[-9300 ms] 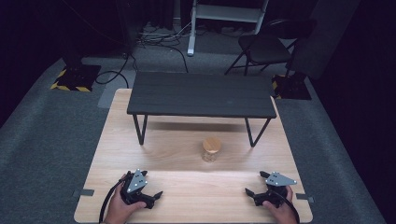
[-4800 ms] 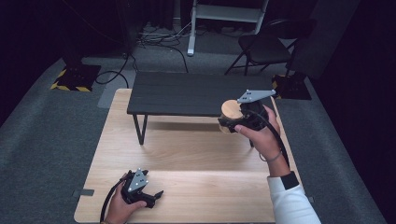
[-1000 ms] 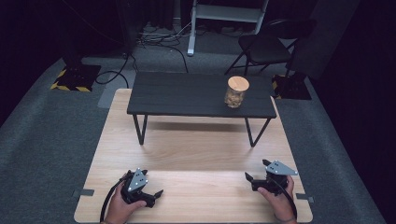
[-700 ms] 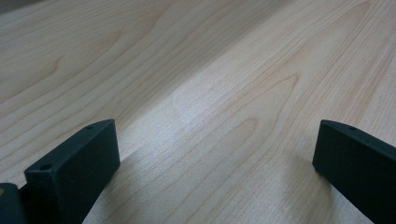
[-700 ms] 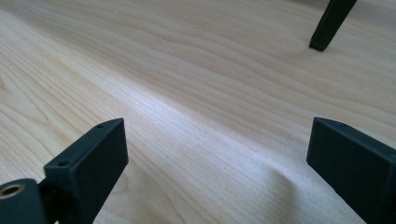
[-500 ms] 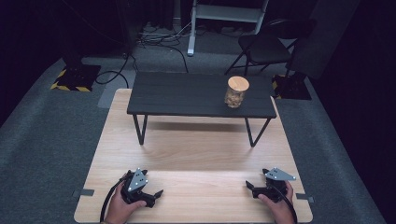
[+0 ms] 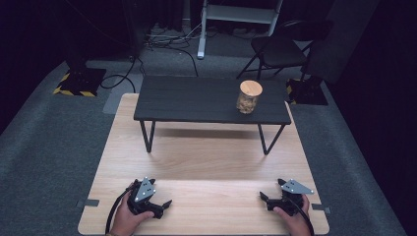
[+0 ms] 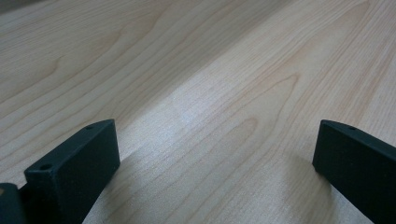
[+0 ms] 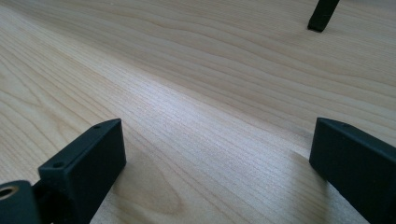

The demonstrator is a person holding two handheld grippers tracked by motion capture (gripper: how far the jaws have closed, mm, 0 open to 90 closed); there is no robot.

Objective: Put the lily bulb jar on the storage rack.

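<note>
Resting on the desk (image 7: 206, 162) near its front edge, both claws sit idle: left claw (image 7: 164, 204) toward the front-left corner, right claw (image 7: 263, 199) toward the front-right corner. Each has its jaws spread wide with nothing between them; the left gripper view and the right gripper view show bare wood grain in the gap.

Jar (image 7: 249, 97): upright, wooden lid on top, standing on the black bench (image 7: 196, 101) near that bench's right end, clear of its edges. It lies well apart from both claws, straight ahead of and above the right claw, diagonally across from the left. Long axis vertical.

Judgement: right claw is the nearer one for any further reach to the jar; a side approach from the bench's front edge has open room. Bench legs (image 9: 322, 14) stand between claws and the desk's far edge; the bench top is otherwise bare.
</note>
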